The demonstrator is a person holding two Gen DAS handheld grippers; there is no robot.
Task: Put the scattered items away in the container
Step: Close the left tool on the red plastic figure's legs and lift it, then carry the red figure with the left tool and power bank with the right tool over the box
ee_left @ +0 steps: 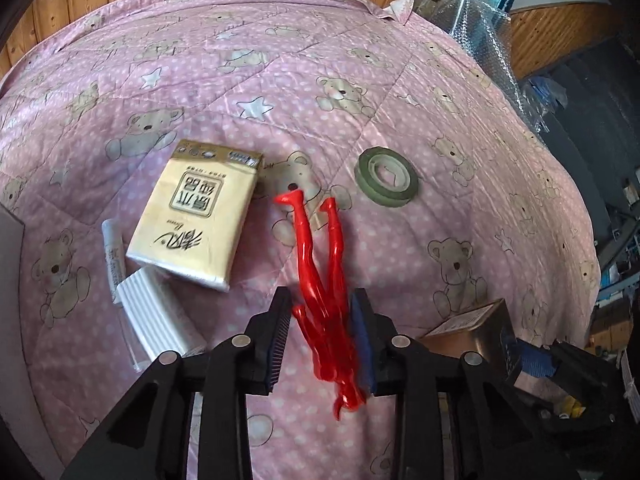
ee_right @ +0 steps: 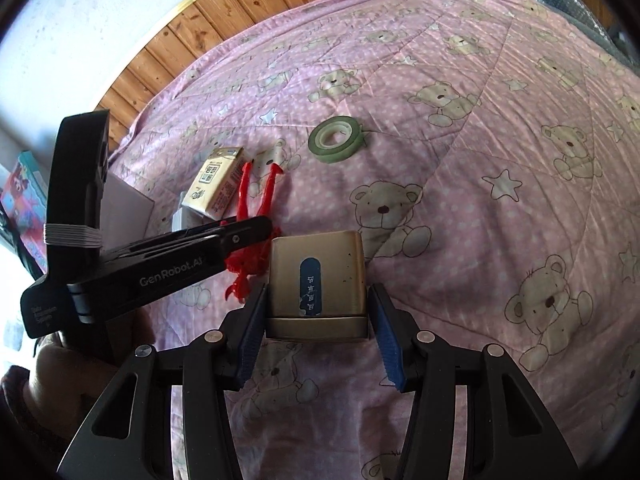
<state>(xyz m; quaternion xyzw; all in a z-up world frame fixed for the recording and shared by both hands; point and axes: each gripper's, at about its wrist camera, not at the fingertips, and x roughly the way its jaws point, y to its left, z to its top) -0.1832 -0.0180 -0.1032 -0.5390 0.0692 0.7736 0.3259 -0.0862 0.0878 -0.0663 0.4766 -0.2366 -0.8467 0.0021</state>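
- Your left gripper (ee_left: pixel 322 340) has its jaws apart around the translucent red plastic figurine (ee_left: pixel 322 280), which lies head-towards-you on the pink quilt with teddy-bear print (ee_left: pixel 400 100). The right pad looks to touch the torso while the left pad stands clear, so closing now may shove the figure sideways instead of pinching it.
- The figurine is thin and glossy; gripped at the narrow waist it could twist or slip out as you lift.
- Your right gripper (ee_right: pixel 318 328) sits with its jaws apart on either side of the small gold metallic box with a blue label (ee_right: pixel 318 276), neither pad clearly touching. The quilt is soft, so pressing down may tilt the box.
- The two grippers are very close together; lifting both at once risks a knock.
- The grey container's edge (ee_left: pixel 10 264) shows only at far left, beside the white ribbed block (ee_left: pixel 156 312), the yellow tissue pack (ee_left: pixel 196 216) and the clear white-capped tube (ee_left: pixel 114 256); swinging across could sweep these.
- The green tape roll (ee_left: pixel 386 178) lies well apart, unthreatened.
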